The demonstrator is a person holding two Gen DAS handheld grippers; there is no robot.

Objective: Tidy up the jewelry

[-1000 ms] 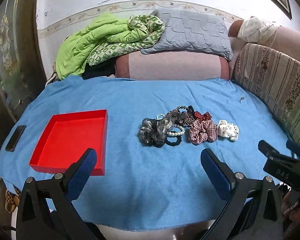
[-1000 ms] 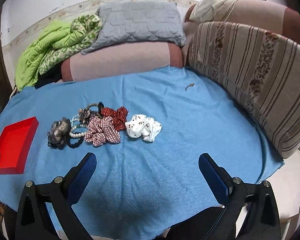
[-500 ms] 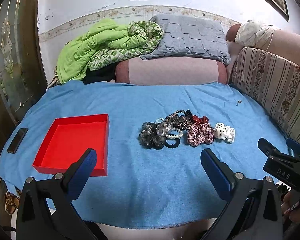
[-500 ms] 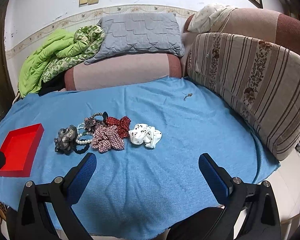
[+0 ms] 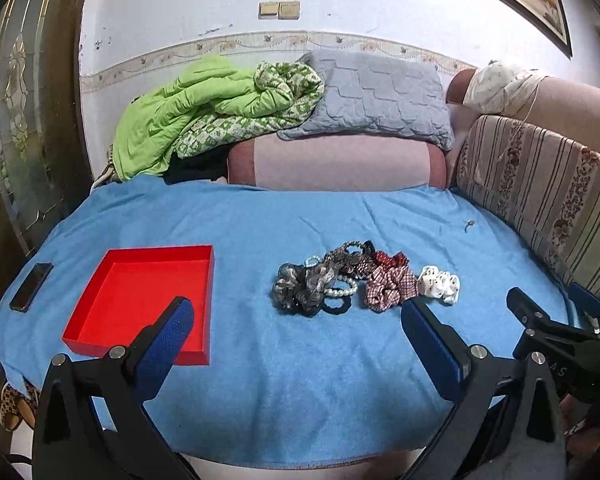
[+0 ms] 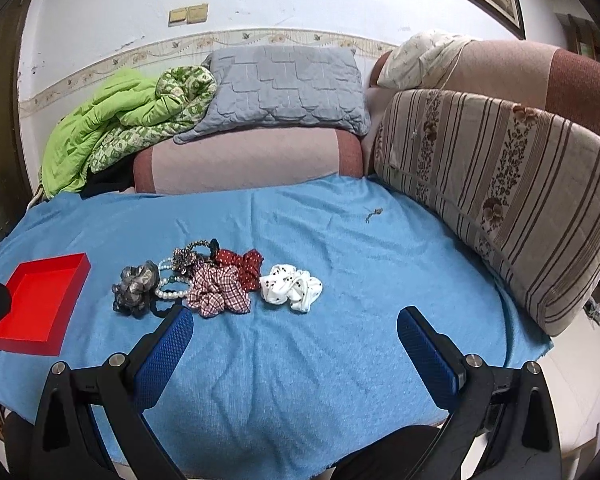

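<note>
A cluster of hair ties and bracelets lies mid-cloth: a grey scrunchie (image 5: 302,286), a pearl bracelet (image 5: 342,291), a red checked scrunchie (image 5: 390,288), a red dotted scrunchie (image 6: 242,266) and a white dotted scrunchie (image 5: 440,286) (image 6: 292,286). An empty red tray (image 5: 140,300) (image 6: 40,300) sits to their left. My left gripper (image 5: 296,320) is open and empty, near the front edge. My right gripper (image 6: 294,328) is open and empty, just in front of the white scrunchie; it also shows in the left wrist view (image 5: 556,324).
The blue cloth (image 5: 300,380) covers a sofa seat. A black phone (image 5: 31,286) lies left of the tray. A small dark bit (image 6: 374,213) lies at the far right. Cushions, a grey pillow (image 5: 372,96) and a green quilt (image 5: 204,116) are piled behind; a striped backrest (image 6: 500,200) stands right.
Both cameras have tilted up and drawn back a little, so more wall shows and the items sit lower. Nothing on the cloth has moved. Both grippers stay open.
</note>
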